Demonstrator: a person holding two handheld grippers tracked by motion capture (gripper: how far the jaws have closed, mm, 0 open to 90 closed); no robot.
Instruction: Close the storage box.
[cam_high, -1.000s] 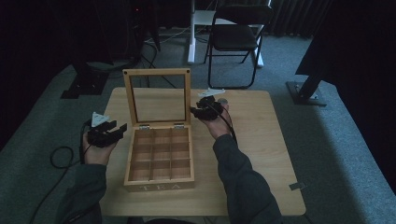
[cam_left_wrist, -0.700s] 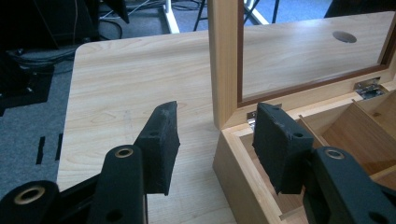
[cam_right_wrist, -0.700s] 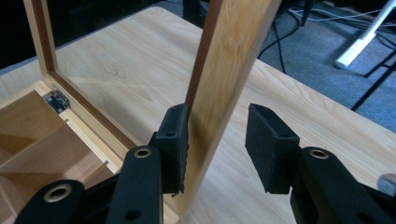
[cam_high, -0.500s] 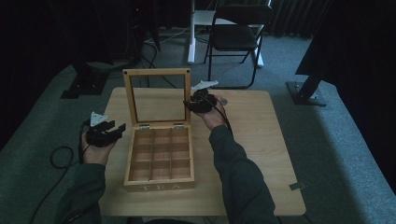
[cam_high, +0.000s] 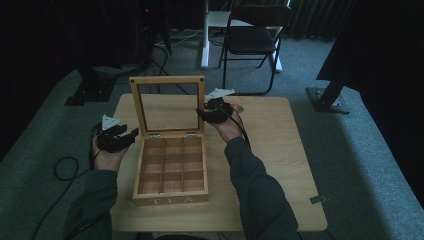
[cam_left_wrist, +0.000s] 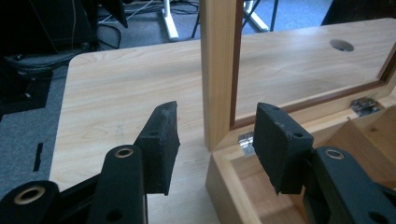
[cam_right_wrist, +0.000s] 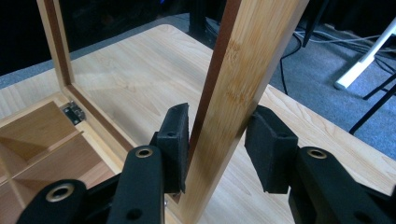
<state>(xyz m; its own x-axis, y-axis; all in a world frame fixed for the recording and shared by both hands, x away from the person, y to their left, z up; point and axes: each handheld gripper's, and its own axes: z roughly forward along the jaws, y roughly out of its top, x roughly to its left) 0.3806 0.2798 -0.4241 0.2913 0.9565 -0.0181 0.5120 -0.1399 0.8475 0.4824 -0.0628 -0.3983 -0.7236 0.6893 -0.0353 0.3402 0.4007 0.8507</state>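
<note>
High view shows a wooden tea box standing in the middle of the table, with its glass-paned lid raised upright at the far side of the box. The nine compartments inside look empty.

The right gripper is at the right post of the lid frame. In the right gripper view, this post stands between the two pads: the left pad touches or nearly touches the wood, while the right pad is just beside it, so the jaws are around the frame but I judge that they do not press it yet. The left gripper waits just to the left of the box, near its hinge corner, with jaws wide apart and holding nothing.

As I judge it, the work is with the lid. The reach to the frame is done. What is left is to close the grip firmly and then swing the lid on its hinges, probably down onto the box.
</note>
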